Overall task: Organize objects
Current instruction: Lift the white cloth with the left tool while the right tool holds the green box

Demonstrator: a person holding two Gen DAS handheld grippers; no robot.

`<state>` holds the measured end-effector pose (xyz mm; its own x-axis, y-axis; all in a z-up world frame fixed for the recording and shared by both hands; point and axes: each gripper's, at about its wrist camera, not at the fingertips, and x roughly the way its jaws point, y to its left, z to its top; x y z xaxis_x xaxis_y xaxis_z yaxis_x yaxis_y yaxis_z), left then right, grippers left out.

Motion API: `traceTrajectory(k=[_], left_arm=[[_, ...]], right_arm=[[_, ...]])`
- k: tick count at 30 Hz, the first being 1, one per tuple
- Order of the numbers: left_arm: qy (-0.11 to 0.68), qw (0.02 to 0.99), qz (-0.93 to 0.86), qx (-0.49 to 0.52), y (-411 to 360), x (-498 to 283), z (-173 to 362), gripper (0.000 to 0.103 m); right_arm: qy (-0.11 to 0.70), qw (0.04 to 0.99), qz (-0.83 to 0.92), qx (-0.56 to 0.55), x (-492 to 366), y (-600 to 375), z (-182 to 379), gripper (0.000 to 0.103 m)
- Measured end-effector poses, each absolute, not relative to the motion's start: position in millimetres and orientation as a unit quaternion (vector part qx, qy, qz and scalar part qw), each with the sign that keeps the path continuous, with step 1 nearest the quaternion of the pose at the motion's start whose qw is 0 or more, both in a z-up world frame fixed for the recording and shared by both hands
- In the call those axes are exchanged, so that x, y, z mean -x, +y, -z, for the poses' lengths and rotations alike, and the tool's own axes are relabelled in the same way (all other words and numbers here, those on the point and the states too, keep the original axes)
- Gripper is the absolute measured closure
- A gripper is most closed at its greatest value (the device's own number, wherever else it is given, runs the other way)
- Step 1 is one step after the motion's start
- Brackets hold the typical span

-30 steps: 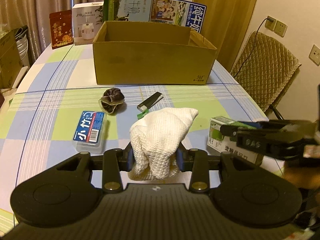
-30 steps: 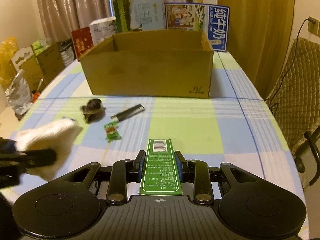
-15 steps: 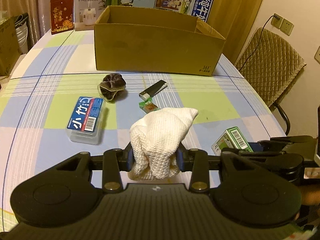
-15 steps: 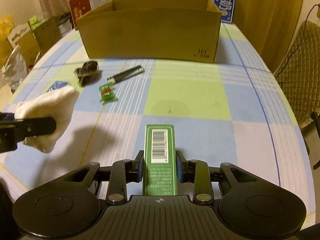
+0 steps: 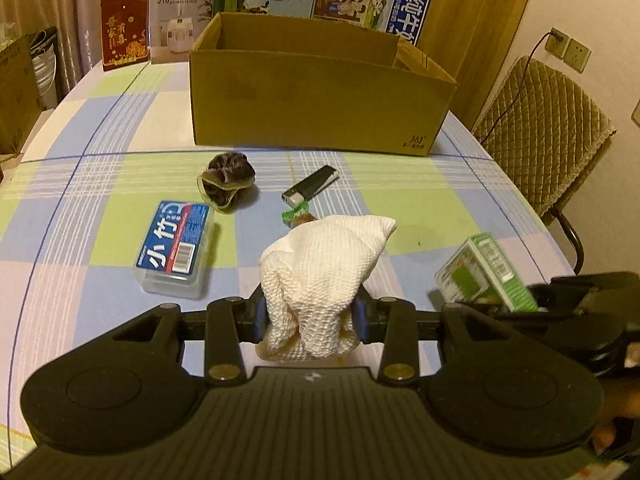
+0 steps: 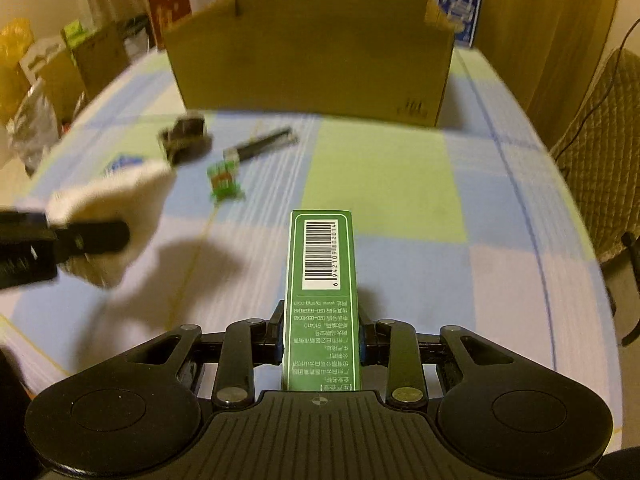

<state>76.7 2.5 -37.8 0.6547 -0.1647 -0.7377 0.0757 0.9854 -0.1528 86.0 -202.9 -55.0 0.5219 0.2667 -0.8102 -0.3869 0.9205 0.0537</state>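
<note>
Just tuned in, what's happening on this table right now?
A person is tidying with two handheld grippers. The left gripper is shut on a white knitted cloth, and the right gripper is shut on a slim green carton with a barcode. Both are held above the checked tablecloth, facing the open brown cardboard box. A black lighter, a blue-labelled clear plastic case and a dark scrunchie lie loose.

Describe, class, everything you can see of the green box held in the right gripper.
The green box is a slim, long carton, apparently cardboard, with a thin pale border line, a white barcode panel near its far end and lines of small pale print nearer the camera. The right gripper clamps its near end from both sides, so it juts forward off the checked tablecloth, pointing toward the cardboard box. The left view shows a white face too.
</note>
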Motion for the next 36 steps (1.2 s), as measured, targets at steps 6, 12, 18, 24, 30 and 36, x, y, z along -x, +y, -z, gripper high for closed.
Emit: traceTrajectory(k=[6, 12, 18, 24, 30, 36], left_arm=[[0.399, 0.913, 0.068, 0.050, -2, -76, 25, 0.069], [0.395, 0.915, 0.073, 0.044, -8, -71, 20, 0.069], [0.391, 0.916, 0.073, 0.042, -8, -67, 15, 0.068], [0.388, 0.918, 0.074, 0.041, -9, -65, 13, 0.069], [0.387, 0.918, 0.075, 0.041, -9, -65, 12, 0.069], [0.389, 0.917, 0.076, 0.042, -10, -66, 13, 0.068]], right_arm=[[0.428, 0.882, -0.191, 0.051, -86, -205, 29, 0.076], [0.423, 0.884, -0.193, 0.041, -81, -207, 18, 0.076], [0.418, 0.887, -0.194, 0.037, -76, -209, 13, 0.076], [0.415, 0.888, -0.194, 0.036, -75, -210, 11, 0.076], [0.415, 0.888, -0.194, 0.036, -76, -211, 10, 0.076], [0.417, 0.887, -0.192, 0.034, -77, -212, 12, 0.076]])
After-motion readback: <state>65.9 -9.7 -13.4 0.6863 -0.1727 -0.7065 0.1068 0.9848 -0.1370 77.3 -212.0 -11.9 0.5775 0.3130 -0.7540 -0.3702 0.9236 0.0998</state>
